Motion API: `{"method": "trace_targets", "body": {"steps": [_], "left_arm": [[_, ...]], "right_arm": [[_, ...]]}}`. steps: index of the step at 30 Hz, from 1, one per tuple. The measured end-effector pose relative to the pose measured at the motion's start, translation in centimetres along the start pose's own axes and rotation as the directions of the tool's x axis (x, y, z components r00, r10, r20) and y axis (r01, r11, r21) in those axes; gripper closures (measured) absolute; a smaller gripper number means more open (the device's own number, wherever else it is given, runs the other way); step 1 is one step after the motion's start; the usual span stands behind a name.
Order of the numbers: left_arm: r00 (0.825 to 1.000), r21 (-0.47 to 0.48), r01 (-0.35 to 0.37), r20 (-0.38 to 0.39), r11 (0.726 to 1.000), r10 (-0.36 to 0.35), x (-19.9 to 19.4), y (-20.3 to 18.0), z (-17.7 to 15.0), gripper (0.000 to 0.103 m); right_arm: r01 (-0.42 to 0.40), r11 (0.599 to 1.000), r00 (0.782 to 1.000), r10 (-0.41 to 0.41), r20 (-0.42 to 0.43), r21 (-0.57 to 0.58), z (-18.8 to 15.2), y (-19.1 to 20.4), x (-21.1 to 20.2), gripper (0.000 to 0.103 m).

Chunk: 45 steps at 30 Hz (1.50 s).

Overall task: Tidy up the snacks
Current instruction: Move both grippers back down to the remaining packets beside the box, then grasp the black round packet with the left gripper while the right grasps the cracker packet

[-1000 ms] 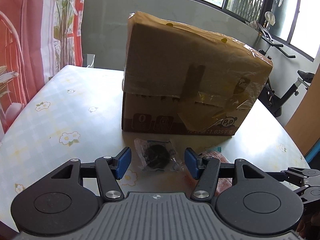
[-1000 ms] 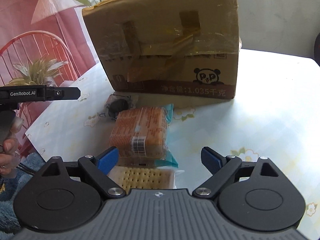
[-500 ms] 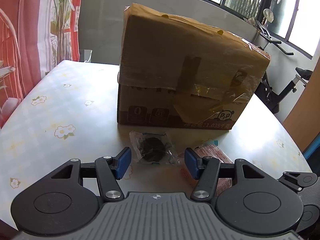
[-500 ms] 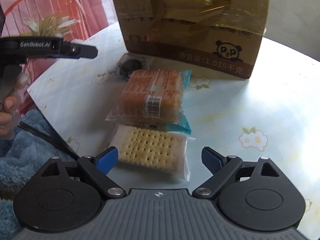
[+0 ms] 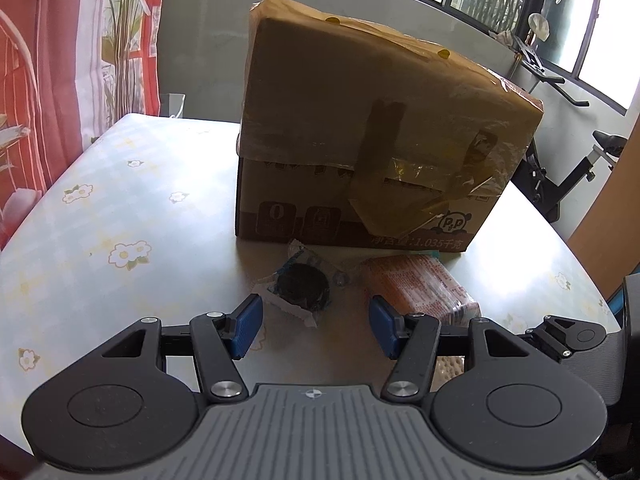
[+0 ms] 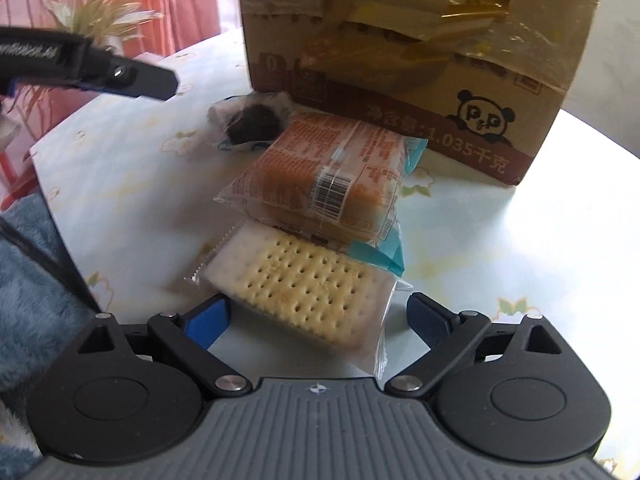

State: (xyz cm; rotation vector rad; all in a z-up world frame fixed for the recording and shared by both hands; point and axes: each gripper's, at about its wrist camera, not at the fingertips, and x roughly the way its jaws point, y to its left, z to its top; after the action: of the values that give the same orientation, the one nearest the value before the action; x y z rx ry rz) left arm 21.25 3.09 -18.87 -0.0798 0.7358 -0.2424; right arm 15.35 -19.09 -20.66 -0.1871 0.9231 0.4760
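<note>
Your left gripper [image 5: 316, 326] gapes wide near the dark cookie packet [image 5: 302, 290], your right gripper [image 6: 318, 320] spreads wide around the cracker pack's [image 6: 300, 288] near edge, cardboard box [image 6: 408, 52] close behind.

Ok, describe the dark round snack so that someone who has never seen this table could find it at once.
Start at the big taped cardboard box on the flowered table. At its foot lies a row of three packets; the dark round snack is the one nearest the box. It alone is round and black in a crinkled clear wrapper; its neighbours are flat rectangles.
</note>
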Motion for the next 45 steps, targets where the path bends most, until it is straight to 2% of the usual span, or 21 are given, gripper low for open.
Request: {"method": "trace_targets", "body": {"steps": [5, 10, 11, 14, 16, 22, 26, 29, 38, 42, 45], "left_arm": [[1.0, -0.01, -0.004, -0.006, 1.0, 0.004, 0.2, 0.2, -0.1, 0.042], [1.0, -0.012, -0.005, -0.011, 1.0, 0.005, 0.4, 0.2, -0.2, 0.042], [1.0, -0.012, -0.005, -0.013, 1.0, 0.005, 0.5, 0.2, -0.3, 0.042], [1.0, -0.014, -0.005, -0.019, 1.0, 0.005, 0.7, 0.1, -0.3, 0.042], [1.0, -0.011, -0.004, -0.019, 1.0, 0.004, 0.7, 0.1, -0.4, 0.042], [1.0, -0.016, -0.014, -0.016, 1.0, 0.014, 0.5, 0.2, -0.5, 0.042], [1.0, -0.019, -0.016, -0.017, 1.0, 0.016, 0.6, 0.2, -0.5, 0.042], [1.0, -0.02, -0.017, -0.016, 1.0, 0.017, 0.5, 0.3, -0.6, 0.042], [1.0, -0.025, -0.012, -0.026, 1.0, 0.011, 0.9, 0.4, -0.6, 0.042], [0.999, -0.027, -0.013, -0.03, 1.0, 0.012, 1.0, 0.4, -0.7, 0.042], [1.0, -0.028, -0.016, -0.028, 0.999, 0.015, 1.0, 0.4, -0.7, 0.042]], "right_arm": [[0.058, 0.996, 0.998, -0.059, 0.014, 0.064, -0.2, -1.5, -0.1, 0.007], [0.188, 0.959, 0.981, -0.193, 0.005, 0.211, -1.0, -4.4, -1.0, 0.007], [0.19, 0.951, 0.98, -0.199, 0.012, 0.242, -1.1, -5.0, -1.4, 0.007], [0.104, 0.943, 0.986, -0.138, 0.089, 0.315, -1.0, -5.4, -3.0, 0.007], [0.061, 0.955, 0.987, -0.101, 0.126, 0.292, -0.1, -4.6, -3.2, 0.007], [0.02, 0.99, 0.985, -0.043, 0.167, 0.136, 1.7, -0.9, -2.0, 0.007], [0.085, 0.996, 0.981, -0.089, 0.173, 0.031, 2.7, 0.9, 0.0, 0.007], [0.129, 0.992, 0.982, -0.127, 0.139, -0.006, 2.4, 1.3, 1.1, 0.007], [0.144, 0.984, 0.981, -0.156, 0.113, 0.102, 0.2, -1.8, -0.6, 0.006], [0.21, 0.962, 0.97, -0.228, 0.089, 0.173, -0.8, -3.8, -1.3, 0.006], [0.27, 0.926, 0.953, -0.296, 0.064, 0.264, -1.0, -5.6, -1.8, 0.006]]}}
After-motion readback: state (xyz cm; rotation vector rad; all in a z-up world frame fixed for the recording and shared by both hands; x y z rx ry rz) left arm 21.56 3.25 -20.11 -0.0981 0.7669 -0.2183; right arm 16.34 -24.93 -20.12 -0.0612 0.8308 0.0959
